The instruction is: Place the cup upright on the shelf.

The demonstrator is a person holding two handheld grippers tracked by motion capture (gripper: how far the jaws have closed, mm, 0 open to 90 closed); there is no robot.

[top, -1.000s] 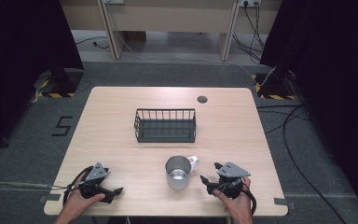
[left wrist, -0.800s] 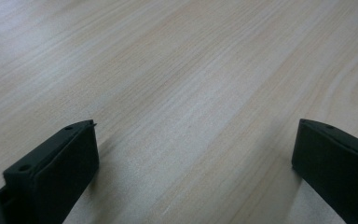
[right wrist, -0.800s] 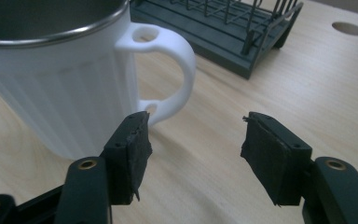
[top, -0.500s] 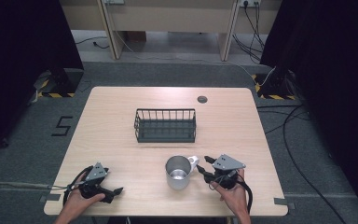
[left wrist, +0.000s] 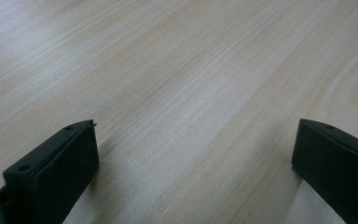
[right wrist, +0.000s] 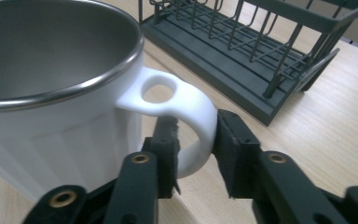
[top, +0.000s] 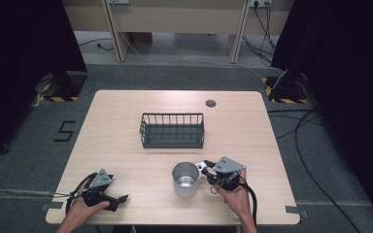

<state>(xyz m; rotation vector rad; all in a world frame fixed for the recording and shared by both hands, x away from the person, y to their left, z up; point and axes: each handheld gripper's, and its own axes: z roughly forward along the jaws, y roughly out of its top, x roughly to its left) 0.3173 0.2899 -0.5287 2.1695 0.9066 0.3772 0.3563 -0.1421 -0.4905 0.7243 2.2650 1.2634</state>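
Mug: a white mug (right wrist: 60, 88) with a shiny metal inside stands upright at the near middle of the table (top: 121, 136), just near of the dark wire basket (top: 172, 130).
Feel: it looks hard and stiff, probably light since it is empty, and smooth, so it may slip.
Where to hold: the white handle (right wrist: 186, 121) on its right side is the best spot.
Right gripper (right wrist: 193, 140): its jaws sit on both sides of the handle, close on it; I cannot tell if they squeeze it.
Left gripper (left wrist: 193, 154): jaws wide apart, holding nothing, low over bare wood at the near left.
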